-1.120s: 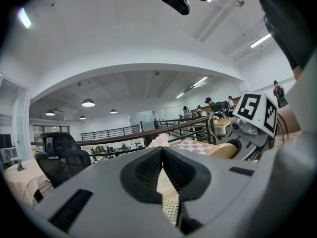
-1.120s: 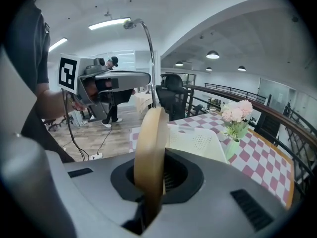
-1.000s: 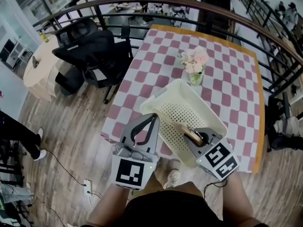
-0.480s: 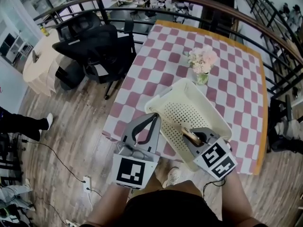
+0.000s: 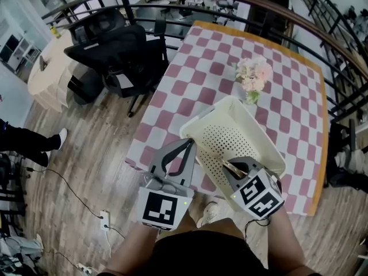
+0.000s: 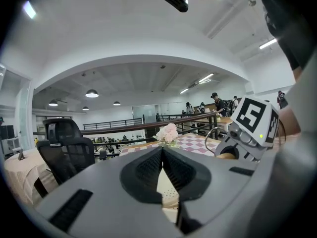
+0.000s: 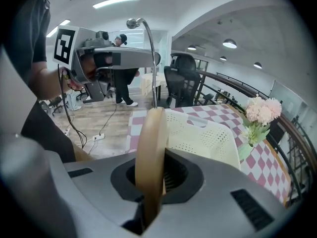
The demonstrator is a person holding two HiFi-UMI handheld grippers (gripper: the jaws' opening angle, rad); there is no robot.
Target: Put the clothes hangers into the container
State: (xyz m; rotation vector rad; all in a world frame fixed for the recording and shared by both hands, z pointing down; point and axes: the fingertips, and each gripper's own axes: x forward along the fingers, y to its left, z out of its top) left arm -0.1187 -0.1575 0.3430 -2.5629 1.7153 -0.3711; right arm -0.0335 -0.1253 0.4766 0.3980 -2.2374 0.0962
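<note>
A wooden clothes hanger [image 5: 233, 167] with a metal hook [image 7: 145, 36] stands edge-on between the jaws of my right gripper [image 5: 230, 169], which is shut on it. The gripper holds it tilted down over the near end of the cream perforated basket [image 5: 229, 138] on the checkered table [image 5: 207, 68]. In the right gripper view the hanger [image 7: 151, 152] rises in front of the basket [image 7: 198, 133]. My left gripper [image 5: 188, 142] hovers beside the basket's near left edge. Its jaws meet at the tips [image 6: 162, 150] with nothing between them.
A small vase of pink flowers [image 5: 255, 73] stands on the table just beyond the basket. A black office chair [image 5: 115, 50] sits at the table's left side. A curved railing [image 5: 276, 10] runs behind. Cables and a power strip [image 5: 103, 217] lie on the wooden floor.
Both grippers have sunk a little. The right one has tipped further down with the hanger, closer to the basket's near end. Both stay shut.
</note>
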